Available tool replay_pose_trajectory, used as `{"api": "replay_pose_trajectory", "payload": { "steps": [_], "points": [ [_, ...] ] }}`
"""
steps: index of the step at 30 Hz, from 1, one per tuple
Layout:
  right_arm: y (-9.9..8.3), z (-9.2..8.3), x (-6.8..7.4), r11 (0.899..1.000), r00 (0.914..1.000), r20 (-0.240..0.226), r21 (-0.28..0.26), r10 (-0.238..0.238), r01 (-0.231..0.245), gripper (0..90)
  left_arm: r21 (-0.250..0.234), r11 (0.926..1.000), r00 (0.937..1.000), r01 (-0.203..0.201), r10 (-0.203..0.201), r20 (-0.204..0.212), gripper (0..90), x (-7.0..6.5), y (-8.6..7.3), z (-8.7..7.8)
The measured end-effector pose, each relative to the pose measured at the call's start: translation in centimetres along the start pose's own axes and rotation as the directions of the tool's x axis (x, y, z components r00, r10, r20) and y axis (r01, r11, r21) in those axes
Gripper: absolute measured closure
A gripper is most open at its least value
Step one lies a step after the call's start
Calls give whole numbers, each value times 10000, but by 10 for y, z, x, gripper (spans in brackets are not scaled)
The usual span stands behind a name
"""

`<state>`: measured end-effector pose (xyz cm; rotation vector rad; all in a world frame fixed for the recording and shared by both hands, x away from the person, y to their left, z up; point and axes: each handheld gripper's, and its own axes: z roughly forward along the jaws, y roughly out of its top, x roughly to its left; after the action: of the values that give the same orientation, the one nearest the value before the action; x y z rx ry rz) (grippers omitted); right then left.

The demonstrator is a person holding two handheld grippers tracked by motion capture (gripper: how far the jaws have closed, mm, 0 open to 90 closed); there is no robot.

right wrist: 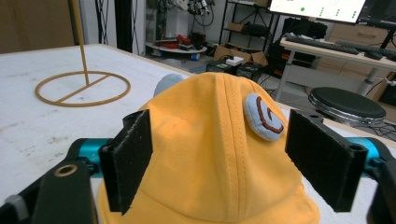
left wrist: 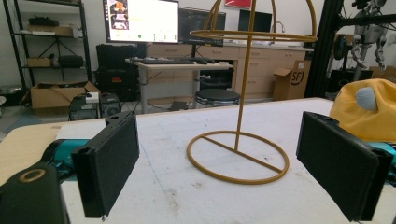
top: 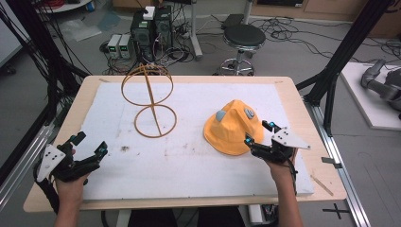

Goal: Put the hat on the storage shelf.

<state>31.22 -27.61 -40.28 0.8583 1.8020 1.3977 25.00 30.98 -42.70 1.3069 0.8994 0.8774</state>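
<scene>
A yellow bucket hat (top: 231,127) with grey round patches lies on the white mat (top: 189,161) at the right. A golden wire stand (top: 149,101) with a ring base and a hoop top rises at the mat's back left. My right gripper (top: 259,133) is open at the hat's near right edge, its jaws either side of the hat's crown (right wrist: 219,154). My left gripper (top: 91,143) is open at the mat's near left corner, with nothing between its jaws, facing the stand (left wrist: 240,140).
The mat covers a wooden table (top: 302,109). A black stool (top: 243,40), computer boxes (top: 151,28) and cables lie on the floor beyond. Black frame posts (top: 340,56) flank the table. A small dark stain (top: 124,149) marks the mat.
</scene>
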Motion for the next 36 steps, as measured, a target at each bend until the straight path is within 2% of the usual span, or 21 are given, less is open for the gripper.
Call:
{"api": "replay_pose_trajectory", "payload": {
  "steps": [4,9,12,13,18,20,26,27,33,34,36],
  "points": [
    [-2,10,0,9989,9999,155,479,3,-11,273,6,10000,10000,-28,28,8,135,-1,0,0],
    [-3,20,1,9980,9997,202,625,-107,94,293,16,10000,10000,-28,28,33,135,-1,0,1],
    [-4,27,0,9966,9997,250,826,-8,-13,316,18,10000,10000,-52,52,55,135,-2,0,1],
    [-6,32,-1,9944,9997,181,1041,149,-167,333,24,10000,10000,-61,61,53,135,-2,0,1],
    [-7,39,-3,9934,9999,118,1142,61,-74,385,62,10000,10000,-32,31,44,135,-1,-1,1],
    [-8,42,-5,9915,9995,144,1267,285,-301,400,65,10000,10000,-29,28,49,135,-1,-1,1],
    [-11,49,-6,9886,9994,157,1471,304,-323,433,91,9999,10000,-52,51,73,135,-2,-1,2],
    [-11,50,-7,9878,9996,172,1538,227,-251,450,99,9999,10000,-36,36,75,135,-2,-1,2],
    [-9,54,-9,9813,9967,428,1770,688,-753,637,114,9999,10000,-21,20,83,135,-3,-2,3],
    [-9,54,-9,9813,9967,428,1770,688,-753,637,120,9999,10000,-23,23,76,135,-3,-2,3],
    [-8,55,-10,9779,9959,541,1925,722,-813,713,126,9999,10000,-37,37,65,135,-2,-2,3]
  ]
}}
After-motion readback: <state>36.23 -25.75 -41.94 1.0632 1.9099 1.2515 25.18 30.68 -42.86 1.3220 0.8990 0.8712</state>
